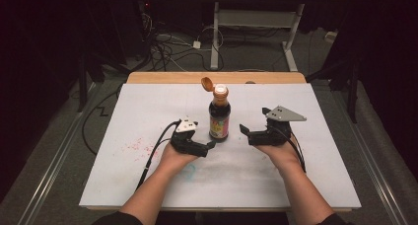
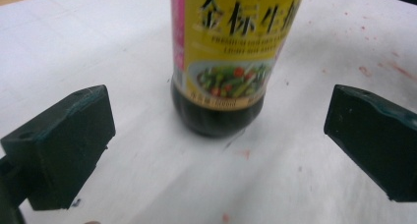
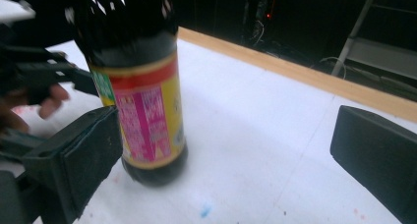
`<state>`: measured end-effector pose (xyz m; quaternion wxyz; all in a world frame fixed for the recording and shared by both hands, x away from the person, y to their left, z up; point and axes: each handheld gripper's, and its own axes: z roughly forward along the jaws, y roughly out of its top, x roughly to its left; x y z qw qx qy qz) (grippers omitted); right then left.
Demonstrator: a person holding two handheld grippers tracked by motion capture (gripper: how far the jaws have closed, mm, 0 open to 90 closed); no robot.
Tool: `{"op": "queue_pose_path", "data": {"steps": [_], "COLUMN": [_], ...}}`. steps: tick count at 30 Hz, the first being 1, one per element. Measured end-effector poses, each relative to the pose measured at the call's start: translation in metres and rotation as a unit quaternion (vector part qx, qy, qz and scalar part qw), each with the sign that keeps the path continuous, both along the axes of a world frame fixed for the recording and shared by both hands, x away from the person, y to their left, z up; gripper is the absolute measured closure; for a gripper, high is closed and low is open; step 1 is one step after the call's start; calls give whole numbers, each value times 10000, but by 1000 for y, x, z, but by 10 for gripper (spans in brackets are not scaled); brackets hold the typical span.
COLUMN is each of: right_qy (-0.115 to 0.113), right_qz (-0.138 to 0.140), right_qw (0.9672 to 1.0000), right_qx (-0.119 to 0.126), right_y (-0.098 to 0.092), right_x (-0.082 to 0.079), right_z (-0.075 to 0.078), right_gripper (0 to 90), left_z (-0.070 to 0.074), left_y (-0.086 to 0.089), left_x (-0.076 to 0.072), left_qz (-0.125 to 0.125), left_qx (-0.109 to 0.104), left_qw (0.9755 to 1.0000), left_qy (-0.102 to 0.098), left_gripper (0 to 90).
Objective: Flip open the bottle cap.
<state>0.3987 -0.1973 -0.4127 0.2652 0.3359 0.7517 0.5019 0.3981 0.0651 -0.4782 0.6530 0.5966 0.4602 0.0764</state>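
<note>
A dark sauce bottle [image 1: 219, 115] with a yellow and pink label stands upright in the middle of the white table cover. Its orange flip cap [image 1: 207, 83] is hinged open, tipped to the left of the neck. My left gripper [image 1: 211, 145] is open just left of the bottle's base, jaws apart, with the bottle [image 2: 231, 62] a little ahead between them. My right gripper [image 1: 243, 130] is open just right of the bottle, nothing between its jaws. In the right gripper view the bottle [image 3: 140, 91] stands beside the left jaw, with the other hand behind it.
The white cover [image 1: 148, 106] lies on a wooden table whose far edge [image 1: 217, 77] shows behind the bottle. Red specks [image 1: 135, 147] and a faint blue smear [image 1: 190, 171] mark the cover. Cables and a desk frame [image 1: 256, 32] stand on the floor beyond.
</note>
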Motion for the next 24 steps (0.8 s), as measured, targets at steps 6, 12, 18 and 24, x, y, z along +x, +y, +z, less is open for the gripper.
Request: {"op": "queue_pose_path", "data": {"steps": [6,12,18,24], "right_qy": [160,173,261,315], "right_qz": [-44,-99,-155,-251], "right_qw": [9999,9998,9995,9991], "right_qx": [-25,-66,-94,-145], "right_y": [-7,-13,-20,-29], "right_x": [-5,-12,-18,-28], "right_z": [-20,-33,-47,-58], "right_gripper": [4,4,4,4], "left_z": [-7,-7,-11,-12], "left_y": [22,33,50,74], "left_x": [-12,-25,-36,-48], "left_qz": [128,168,280,87], "left_qx": [70,150,170,635], "left_qw": [9999,9997,9995,9977], "left_qy": [80,21,-22,-202], "left_gripper": [0,0,0,0]}}
